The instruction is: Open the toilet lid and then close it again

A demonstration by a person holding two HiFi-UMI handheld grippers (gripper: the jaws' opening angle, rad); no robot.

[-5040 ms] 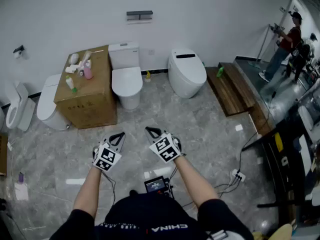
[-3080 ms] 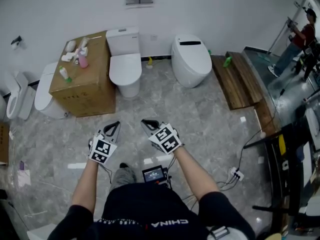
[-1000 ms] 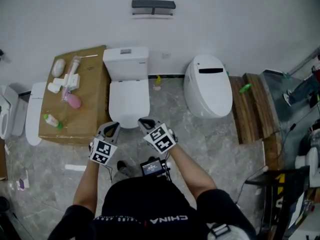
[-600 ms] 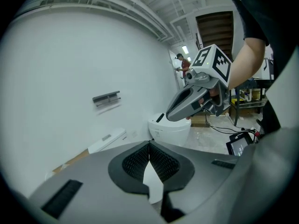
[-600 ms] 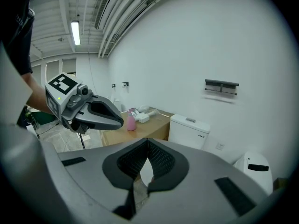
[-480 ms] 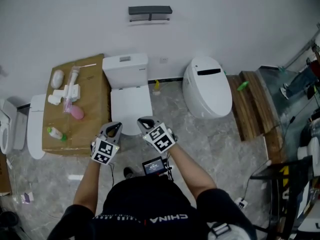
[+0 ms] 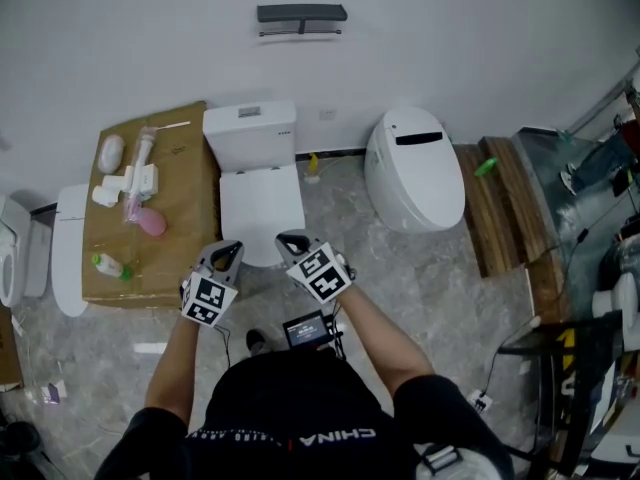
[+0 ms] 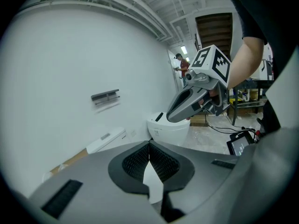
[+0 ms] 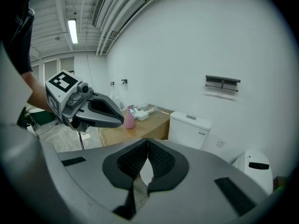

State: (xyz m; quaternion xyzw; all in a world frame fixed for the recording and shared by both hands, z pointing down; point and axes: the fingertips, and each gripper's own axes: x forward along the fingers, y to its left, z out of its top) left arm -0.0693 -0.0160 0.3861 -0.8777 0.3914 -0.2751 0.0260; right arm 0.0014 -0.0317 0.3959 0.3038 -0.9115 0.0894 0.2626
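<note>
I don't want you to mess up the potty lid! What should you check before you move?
1. Toilet lid down and ready to lift: ok.
2. Nothing lying on the lid: ok, its top is bare.
3. Left hand-held gripper empty: ok, jaws together with nothing between them.
4. Right hand-held gripper empty: ok, jaws together too.
5. Jaws open enough to take the lid's edge: not ok, both are shut.
6. Cardboard box out of the way: ok, it stands to the side of the toilet.
</note>
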